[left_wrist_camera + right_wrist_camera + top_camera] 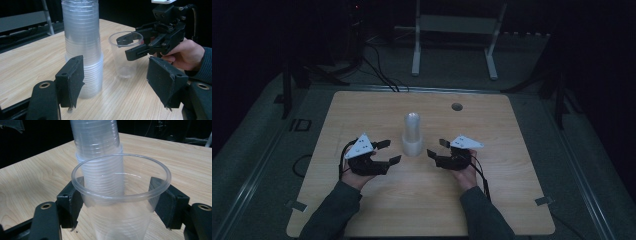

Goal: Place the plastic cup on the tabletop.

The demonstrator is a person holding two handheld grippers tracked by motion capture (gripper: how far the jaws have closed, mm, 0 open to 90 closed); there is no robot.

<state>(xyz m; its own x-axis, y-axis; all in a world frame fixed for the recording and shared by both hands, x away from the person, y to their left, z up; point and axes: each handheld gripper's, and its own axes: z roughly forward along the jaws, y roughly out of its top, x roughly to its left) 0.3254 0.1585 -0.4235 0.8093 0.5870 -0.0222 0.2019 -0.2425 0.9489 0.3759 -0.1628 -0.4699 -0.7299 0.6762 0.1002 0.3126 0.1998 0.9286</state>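
A tall stack of clear plastic cups (412, 135) stands upside down at the middle of the wooden table (357, 110). Just right of the stack (83, 47) a single clear cup (124, 57) stands upright on the table. My right gripper (435, 147) is shut on this cup (120, 195) just under its rim, one pad on each side, with the stack (96, 137) right behind it. My left gripper (393, 151) rests left of the stack, open, with nothing between its pads (72, 80).
A small round hole (456, 106) sits in the tabletop at the back right. A white metal stand (454, 30) and cables (379, 70) lie on the dark floor beyond the far edge. Bare wood lies in front of both hands.
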